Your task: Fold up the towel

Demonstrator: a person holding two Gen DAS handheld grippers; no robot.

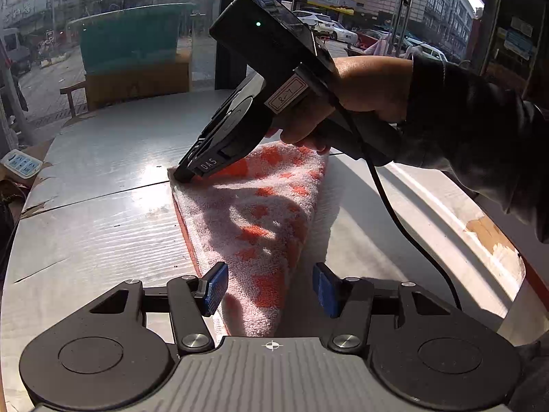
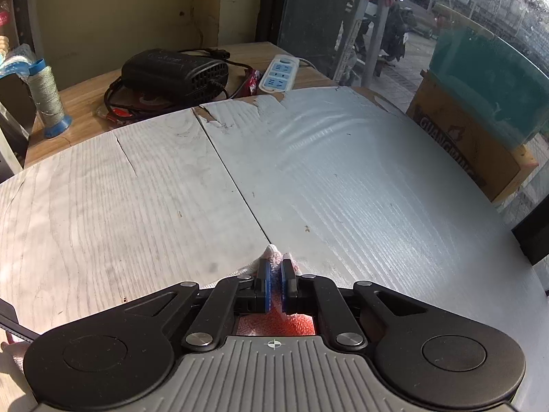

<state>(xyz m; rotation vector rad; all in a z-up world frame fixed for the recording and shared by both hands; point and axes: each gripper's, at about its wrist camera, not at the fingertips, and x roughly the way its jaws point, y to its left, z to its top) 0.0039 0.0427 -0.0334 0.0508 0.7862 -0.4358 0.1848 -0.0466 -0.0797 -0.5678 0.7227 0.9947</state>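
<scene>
A pink towel with orange patches (image 1: 260, 219) lies folded in a long strip on the grey table (image 1: 103, 226). My left gripper (image 1: 271, 286) is open, its blue pads on either side of the towel's near end, just above it. My right gripper (image 1: 183, 175) shows in the left wrist view, held by a hand, its tip down on the towel's far left corner. In the right wrist view the right gripper (image 2: 275, 283) is shut on a pinch of the towel (image 2: 274, 252), with more cloth under its body.
A white and blue power strip (image 2: 278, 75), a black charger with cables (image 2: 175, 72) and a spool of thread (image 2: 48, 99) stand on the wooden table end. A cardboard box (image 2: 470, 147) stands past the table edge by the window. The right gripper's black cable (image 1: 405, 226) trails over the table.
</scene>
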